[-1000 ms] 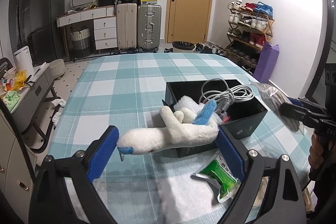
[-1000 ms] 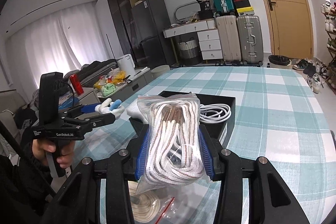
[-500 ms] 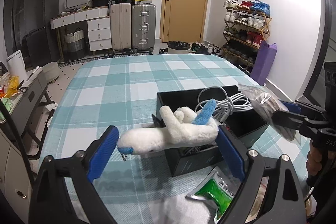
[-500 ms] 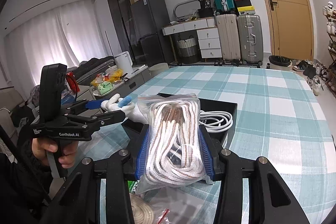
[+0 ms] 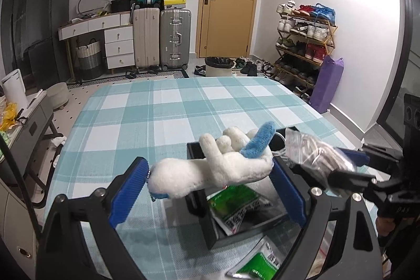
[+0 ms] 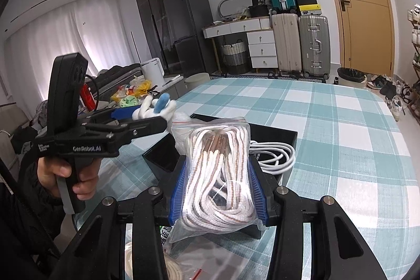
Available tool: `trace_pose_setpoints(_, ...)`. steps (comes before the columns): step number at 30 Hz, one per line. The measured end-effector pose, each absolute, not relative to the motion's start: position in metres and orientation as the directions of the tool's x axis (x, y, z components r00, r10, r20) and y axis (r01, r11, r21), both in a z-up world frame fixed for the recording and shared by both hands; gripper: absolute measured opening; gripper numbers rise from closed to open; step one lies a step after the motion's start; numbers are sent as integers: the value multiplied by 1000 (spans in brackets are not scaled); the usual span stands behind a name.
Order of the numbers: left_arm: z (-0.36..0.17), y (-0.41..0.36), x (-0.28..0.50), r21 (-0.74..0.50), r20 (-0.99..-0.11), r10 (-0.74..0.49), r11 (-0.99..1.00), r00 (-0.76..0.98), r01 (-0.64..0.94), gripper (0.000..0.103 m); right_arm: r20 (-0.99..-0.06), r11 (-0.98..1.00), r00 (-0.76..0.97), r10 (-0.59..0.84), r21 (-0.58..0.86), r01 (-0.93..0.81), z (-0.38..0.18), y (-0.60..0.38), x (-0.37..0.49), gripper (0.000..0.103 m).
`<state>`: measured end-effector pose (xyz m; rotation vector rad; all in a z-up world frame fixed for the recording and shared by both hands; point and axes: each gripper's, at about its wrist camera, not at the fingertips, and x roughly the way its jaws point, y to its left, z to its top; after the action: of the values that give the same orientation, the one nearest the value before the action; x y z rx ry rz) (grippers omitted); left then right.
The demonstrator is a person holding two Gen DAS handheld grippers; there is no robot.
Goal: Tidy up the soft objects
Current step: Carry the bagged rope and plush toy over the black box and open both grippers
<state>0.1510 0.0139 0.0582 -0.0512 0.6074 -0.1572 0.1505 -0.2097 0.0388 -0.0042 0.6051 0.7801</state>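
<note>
My left gripper [image 5: 210, 185] is shut on a white plush toy [image 5: 215, 167] with a blue ear, held above the near left corner of a black box [image 5: 207, 225]. The toy also shows in the right wrist view [image 6: 155, 106]. My right gripper [image 6: 218, 190] is shut on a clear zip bag of white rope [image 6: 218, 169], held above the black box [image 6: 286, 135]. The bag also shows in the left wrist view [image 5: 315, 156]. A coiled white cable [image 6: 273, 151] lies inside the box.
A green packet [image 5: 233, 206] lies in the box and another green packet [image 5: 260, 264] lies on the checked tablecloth [image 5: 168, 117] in front of it. A bag with beige rope [image 6: 168, 267] lies on the table near me. Suitcases, drawers and a shoe rack stand beyond the table.
Both grippers have risen and moved in over the black box with their loads. The toy now hangs higher, and the rope bag is closer to the toy.
</note>
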Motion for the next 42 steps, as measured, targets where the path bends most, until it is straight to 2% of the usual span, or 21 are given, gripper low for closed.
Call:
trace_pose_setpoints(14,44,-3,178,-76,-609,-174,984,774,161,92,-537,739,563,628,186,-647,36,-207,168,44)
trace_pose_setpoints(27,38,-9,175,-27,-611,-156,984,776,177,93,-564,781,641,521,13,-624,33,-180,177,44)
trace_pose_setpoints(42,36,-6,165,-10,-600,-156,982,785,188,96,-557,785,672,489,-55,-617,21,-167,181,45)
